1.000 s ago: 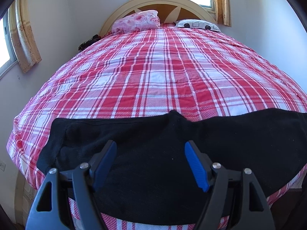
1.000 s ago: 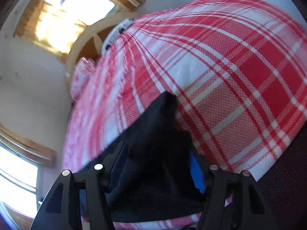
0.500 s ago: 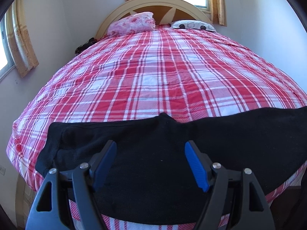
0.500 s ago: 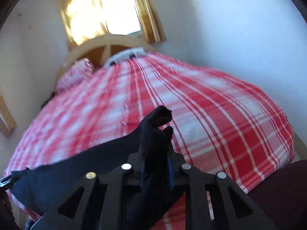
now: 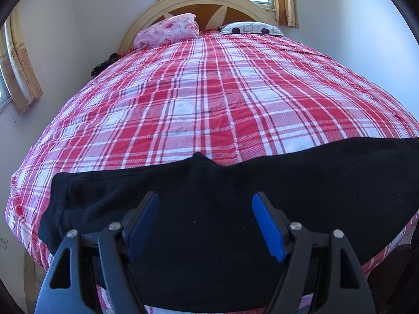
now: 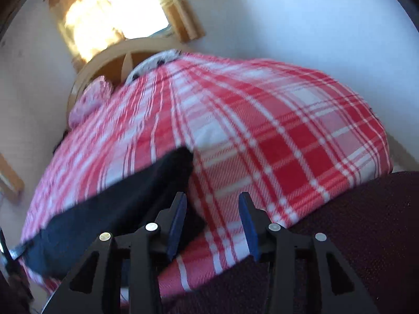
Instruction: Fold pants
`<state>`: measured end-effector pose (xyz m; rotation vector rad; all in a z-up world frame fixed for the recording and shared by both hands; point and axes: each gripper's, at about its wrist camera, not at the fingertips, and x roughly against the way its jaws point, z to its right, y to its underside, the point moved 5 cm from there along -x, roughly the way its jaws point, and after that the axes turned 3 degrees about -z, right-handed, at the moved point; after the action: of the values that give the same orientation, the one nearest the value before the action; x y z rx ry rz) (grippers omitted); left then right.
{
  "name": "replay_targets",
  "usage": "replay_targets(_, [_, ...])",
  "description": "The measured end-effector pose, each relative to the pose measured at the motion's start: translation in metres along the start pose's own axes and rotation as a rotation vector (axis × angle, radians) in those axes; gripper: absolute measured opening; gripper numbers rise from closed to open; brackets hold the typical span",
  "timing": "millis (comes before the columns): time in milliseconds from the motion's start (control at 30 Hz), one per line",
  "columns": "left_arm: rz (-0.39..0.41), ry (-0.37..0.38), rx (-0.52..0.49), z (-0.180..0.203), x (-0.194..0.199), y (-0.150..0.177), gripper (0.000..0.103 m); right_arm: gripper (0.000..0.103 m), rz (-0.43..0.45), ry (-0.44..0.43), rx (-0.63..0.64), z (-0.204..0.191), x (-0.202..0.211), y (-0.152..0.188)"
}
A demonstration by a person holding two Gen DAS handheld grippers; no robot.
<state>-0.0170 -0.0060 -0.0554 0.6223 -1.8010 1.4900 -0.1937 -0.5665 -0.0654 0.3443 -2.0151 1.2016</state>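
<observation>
Black pants (image 5: 209,209) lie flat across the near edge of the bed, stretching from left to right. My left gripper (image 5: 205,209) hovers over their middle, jaws wide and open, with nothing pinched between the blue pads. In the right wrist view the pants (image 6: 117,196) end at a corner just left of my right gripper (image 6: 212,209). Its jaws are opening and only red plaid sheet (image 6: 262,157) shows between them; the cloth lies beside the left pad, free of it.
The bed carries a red and white plaid sheet (image 5: 209,91), with a pink pillow (image 5: 167,30) and a patterned pillow (image 5: 251,28) at the wooden headboard (image 5: 209,5). White walls close in on both sides. A dark maroon surface (image 6: 353,235) lies at the lower right.
The right gripper, shut on a raised bunch of the pants half a second ago, has let go; the cloth now lies on the bed to its left. The left gripper drifted slightly.
</observation>
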Motion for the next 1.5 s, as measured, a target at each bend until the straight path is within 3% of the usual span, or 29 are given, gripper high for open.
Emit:
replay_targets(167, [0.021,0.0,-0.01,0.004,0.008,0.001,0.076,0.043,-0.135,0.082,0.117,-0.019,-0.036,0.024])
replay_targets(200, [0.02,-0.001,-0.005,0.002,0.008,0.002,0.077,0.041,-0.12,0.095,0.122,-0.021,-0.038,0.024])
replay_targets(233, [0.017,-0.001,0.0,0.001,0.008,0.002,0.077,0.026,-0.107,0.096,0.128,-0.024,-0.038,0.022])
replay_targets(300, [0.009,0.002,0.009,0.001,0.006,0.002,0.077,0.01,-0.115,0.056,0.121,-0.027,-0.036,0.021])
replay_targets(500, [0.009,0.015,-0.007,0.007,0.004,0.0,0.077,0.009,-0.058,0.161,0.13,-0.024,0.009,0.031])
replay_targets(633, [0.007,0.034,-0.018,0.015,0.003,0.001,0.077,0.011,-0.082,0.232,0.093,-0.006,0.019,0.04])
replay_targets(667, [0.008,0.036,-0.023,0.016,0.004,0.001,0.077,0.015,-0.115,0.25,0.078,-0.001,0.014,0.044])
replay_targets(733, [0.018,0.038,-0.034,0.017,0.007,0.001,0.077,0.035,-0.142,0.27,0.037,0.005,0.008,0.047])
replay_targets(867, [0.028,0.022,-0.013,0.009,0.009,-0.001,0.077,0.039,0.056,0.369,-0.016,0.008,0.037,0.026])
replay_targets(933, [0.023,0.026,0.001,0.007,0.007,-0.001,0.077,0.04,0.154,0.274,-0.09,0.006,0.053,0.017])
replay_targets(967, [0.02,0.027,0.001,0.008,0.006,-0.001,0.077,0.04,0.196,0.139,-0.138,0.003,0.056,0.011])
replay_targets(1033, [0.012,0.029,-0.009,0.011,0.005,0.001,0.077,0.04,0.183,0.002,-0.186,-0.001,0.045,0.007])
replay_targets(1133, [0.014,0.028,-0.026,0.014,0.006,0.003,0.077,0.04,0.166,0.021,-0.167,-0.003,0.02,-0.001])
replay_targets(1267, [0.014,0.018,-0.013,0.008,0.006,0.002,0.077,0.039,0.106,-0.019,-0.129,-0.012,-0.014,-0.007])
replay_targets(1300, [0.012,0.014,-0.004,0.005,0.006,0.002,0.077,0.022,0.086,-0.025,-0.102,-0.018,-0.021,-0.008])
replay_targets(1333, [0.01,0.012,0.002,0.003,0.005,0.002,0.077,0.011,0.064,-0.018,-0.066,-0.026,-0.026,-0.01])
replay_targets(1500, [-0.003,0.018,0.019,-0.002,-0.001,0.002,0.077,0.01,0.077,0.005,-0.016,-0.05,-0.001,-0.02])
